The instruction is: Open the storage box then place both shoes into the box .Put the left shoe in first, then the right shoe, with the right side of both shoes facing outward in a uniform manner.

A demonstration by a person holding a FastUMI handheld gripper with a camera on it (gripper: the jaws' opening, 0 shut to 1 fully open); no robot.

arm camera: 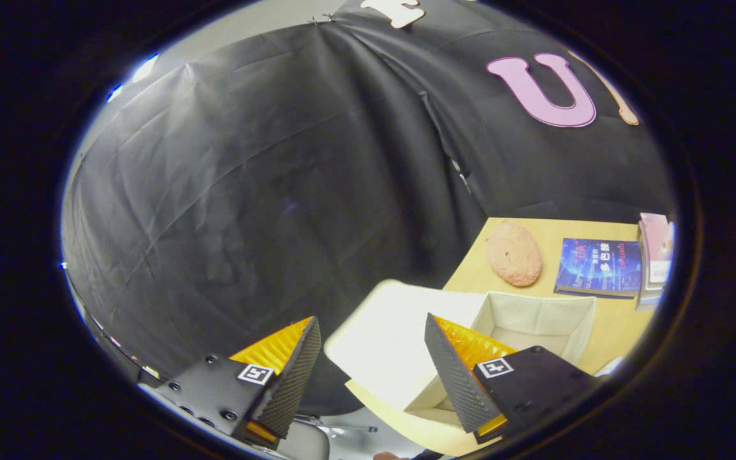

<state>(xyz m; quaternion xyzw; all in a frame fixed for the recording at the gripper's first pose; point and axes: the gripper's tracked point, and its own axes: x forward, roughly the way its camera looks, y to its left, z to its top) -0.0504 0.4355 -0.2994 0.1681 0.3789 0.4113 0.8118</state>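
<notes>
Gripper point(373, 358) gapes wide, holding nothing, its fingers straddling the raised lid point(387, 338) of the open cream fabric storage box point(534, 322) just ahead-right.

storage box point(534, 319) partly behind right finger; stack of books point(655, 255) cut off at edge
</notes>
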